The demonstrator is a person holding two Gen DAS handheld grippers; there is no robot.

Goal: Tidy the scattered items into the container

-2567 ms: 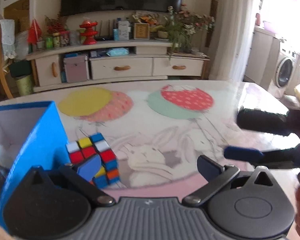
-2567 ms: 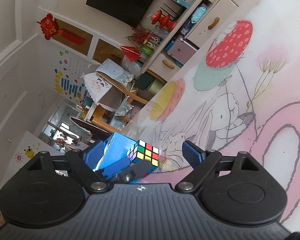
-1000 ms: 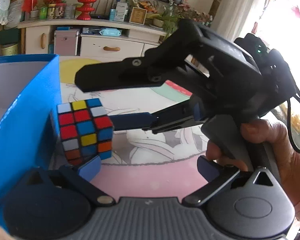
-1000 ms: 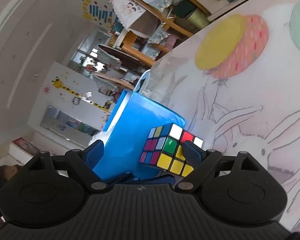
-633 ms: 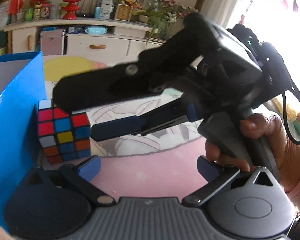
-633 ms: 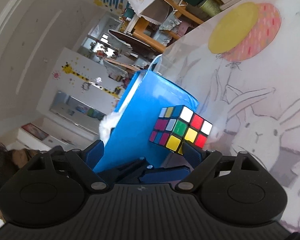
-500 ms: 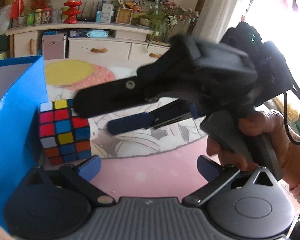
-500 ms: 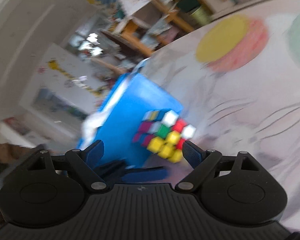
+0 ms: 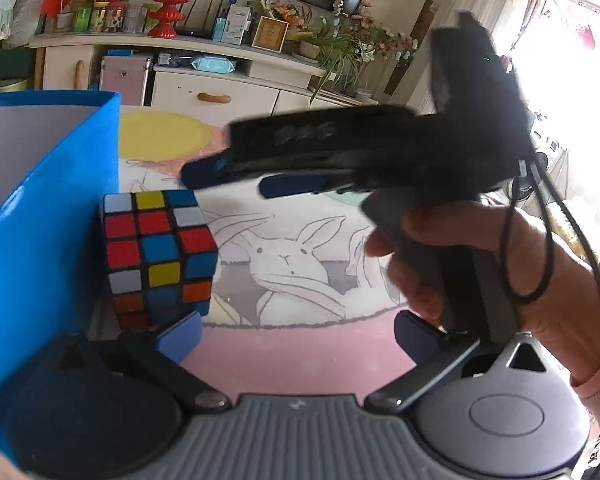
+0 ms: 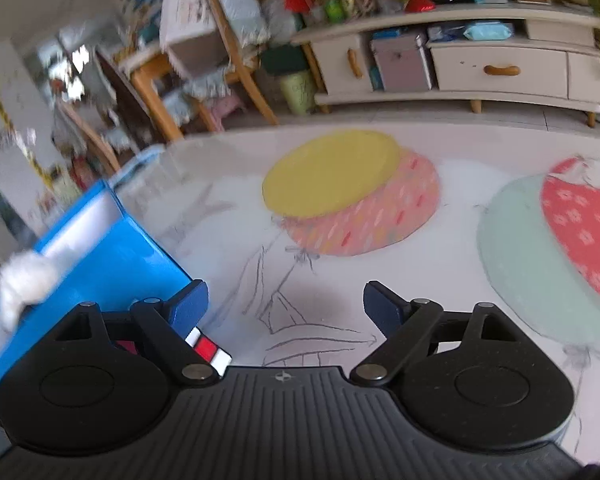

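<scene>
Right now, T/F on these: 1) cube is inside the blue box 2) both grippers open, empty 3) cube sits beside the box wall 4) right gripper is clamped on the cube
1) False. The Rubik's cube stands on the mat outside the blue box.
2) True. The left gripper and right gripper are open and hold nothing.
3) True.
4) False. It is above the cube, jaws apart.
</scene>
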